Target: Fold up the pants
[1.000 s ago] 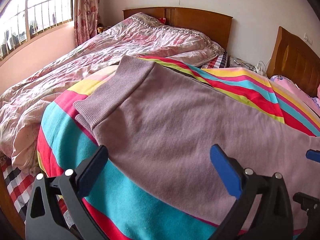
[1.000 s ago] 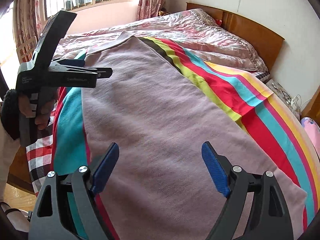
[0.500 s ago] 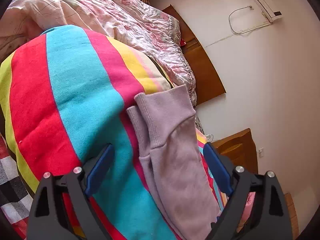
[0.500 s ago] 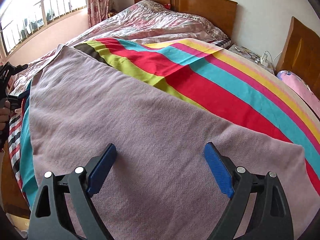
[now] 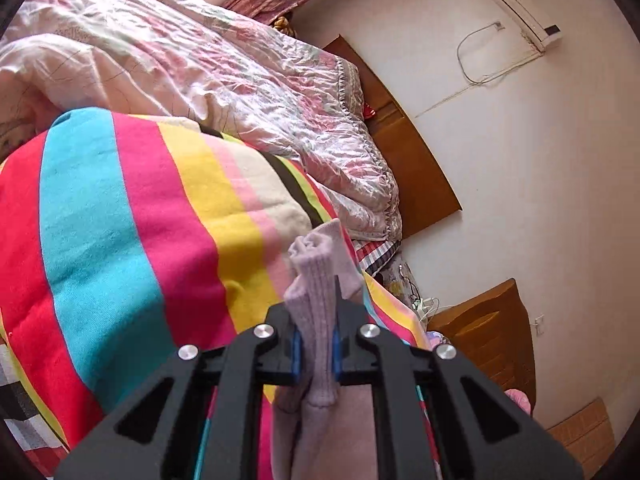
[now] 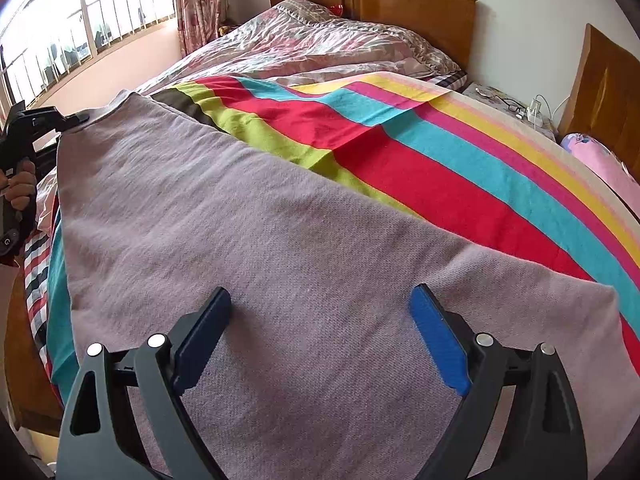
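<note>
Left wrist view: the left gripper [image 5: 315,346] has just closed, and its blue pads are clamped on the ribbed cuffs [image 5: 316,280] of the pants [image 6: 256,240], bunched together between them. In the right wrist view the right gripper [image 6: 320,340] hangs with jaws wide apart over the near, waist end of the mauve fabric, gripping nothing.

The pants lie flat and long across the striped blanket [image 6: 460,168], cuffs far left, waist near. They look like a soft, light knit: limp, likely to sag and drag between grips, with nothing to break. The thicker ribbed cuffs and the waist corners seem the firmest places to hold.

Beyond lie a crumpled floral quilt [image 5: 200,64], wooden headboards [image 6: 400,4], and cables and glasses [image 6: 516,106] at the far right. Nothing seems to block a fold, though the pads could pinch the blanket too.
</note>
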`<state>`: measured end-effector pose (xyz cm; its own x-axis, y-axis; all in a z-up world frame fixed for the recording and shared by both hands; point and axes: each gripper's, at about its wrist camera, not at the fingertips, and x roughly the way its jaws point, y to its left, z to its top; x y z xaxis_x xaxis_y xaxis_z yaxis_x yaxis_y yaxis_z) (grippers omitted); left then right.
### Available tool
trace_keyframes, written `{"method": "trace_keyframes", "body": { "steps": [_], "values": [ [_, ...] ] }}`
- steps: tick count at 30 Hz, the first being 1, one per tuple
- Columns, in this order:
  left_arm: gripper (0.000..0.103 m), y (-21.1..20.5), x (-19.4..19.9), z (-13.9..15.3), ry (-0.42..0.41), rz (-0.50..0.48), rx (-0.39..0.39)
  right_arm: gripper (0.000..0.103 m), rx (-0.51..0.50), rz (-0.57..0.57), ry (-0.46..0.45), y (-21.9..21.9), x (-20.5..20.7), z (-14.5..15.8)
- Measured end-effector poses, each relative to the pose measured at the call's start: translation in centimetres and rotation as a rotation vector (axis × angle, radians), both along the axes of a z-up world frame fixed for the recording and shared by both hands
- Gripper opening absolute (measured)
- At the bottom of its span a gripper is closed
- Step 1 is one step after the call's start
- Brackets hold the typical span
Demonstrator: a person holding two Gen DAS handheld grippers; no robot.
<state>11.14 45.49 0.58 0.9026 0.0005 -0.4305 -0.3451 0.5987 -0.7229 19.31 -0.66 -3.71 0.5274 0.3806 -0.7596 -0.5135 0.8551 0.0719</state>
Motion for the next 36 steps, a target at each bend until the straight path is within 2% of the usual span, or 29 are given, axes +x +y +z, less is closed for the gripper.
{"method": "trace_keyframes", "body": {
  "steps": [3, 5, 7, 8, 11, 13, 14, 15, 16, 18, 20, 21, 23, 24, 25, 27, 29, 31, 36],
  "values": [
    [0.01, -9.8, 0.1, 7.3, -0.051, -0.15, 0.34, 0.087, 0.189, -0.101, -0.05, -3.9, -0.4, 2.1],
    [0.011, -18.1, 0.0, 9.7, -0.076, -0.307, 0.535, 0.087, 0.308, -0.195, -0.069, -7.4, -0.5, 3.7],
    [0.011, -26.7, -0.6, 9.6, -0.09, -0.468, 0.72, 0.087, 0.383, -0.294, -0.112, -11.3, -0.9, 5.5],
    [0.011, -30.8, -1.0, 8.5, -0.09, -0.555, 0.794, 0.087, 0.407, -0.336, -0.135, -13.3, -1.1, 6.4],
    [0.011, -40.6, -2.2, 2.8, -0.045, -0.787, 0.963, 0.087, 0.439, -0.431, -0.185, -18.5, -2.0, 8.8],
    [0.015, -44.7, -2.1, -1.7, 0.038, -0.928, 0.998, 0.088, 0.435, -0.469, -0.201, -20.8, -2.7, 9.7],
    [0.022, -45.8, -1.9, -3.8, 0.081, -0.978, 1.016, 0.088, 0.433, -0.478, -0.2, -21.7, -3.0, 9.9],
    [0.036, -46.5, -2.0, -5.1, 0.104, -0.999, 1.043, 0.088, 0.435, -0.483, -0.193, -22.3, -3.3, 10.0],
    [0.042, -46.8, -2.3, -5.3, 0.086, -1.011, 1.063, 0.088, 0.44, -0.48, -0.184, -22.6, -3.6, 9.9],
    [0.082, -45.9, -3.2, -3.7, 0.008, -1.009, 1.043, 0.088, 0.456, -0.448, -0.154, -22.5, -3.9, 9.6],
    [0.092, -43.2, -4.8, -0.6, -0.113, -0.93, 1.004, 0.088, 0.473, -0.4, -0.116, -21.4, -4.2, 9.1],
    [0.1, -41.3, -5.2, 0.8, -0.145, -0.861, 0.984, 0.088, 0.493, -0.361, -0.086, -20.6, -4.4, 8.7],
    [0.102, -36.4, -5.0, 2.9, -0.142, -0.701, 0.924, 0.088, 0.53, -0.258, -0.009, -18.3, -5.1, 7.6],
    [0.102, -34.0, -4.7, 3.0, -0.101, -0.622, 0.893, 0.087, 0.533, -0.212, 0.025, -16.9, -5.5, 7.0],
    [0.102, -31.7, -4.2, 2.9, -0.038, -0.543, 0.867, 0.086, 0.532, -0.162, 0.066, -15.5, -5.9, 6.3],
    [0.101, -27.5, -3.3, 1.2, 0.107, -0.43, 0.814, 0.074, 0.5, -0.092, 0.135, -13.0, -6.6, 4.7],
    [0.101, -24.9, -3.2, -0.1, 0.195, -0.382, 0.785, 0.068, 0.458, -0.061, 0.186, -11.4, -7.4, 3.3],
    [0.101, -23.8, -3.8, -1.3, 0.233, -0.364, 0.781, 0.06, 0.448, -0.036, 0.22, -10.7, -8.5, 2.6],
    [0.101, -24.8, -4.5, -2.9, 0.239, -0.38, 0.786, 0.058, 0.426, 0.031, 0.219, -8.6, -10.0, 2.9]
  ]
}}
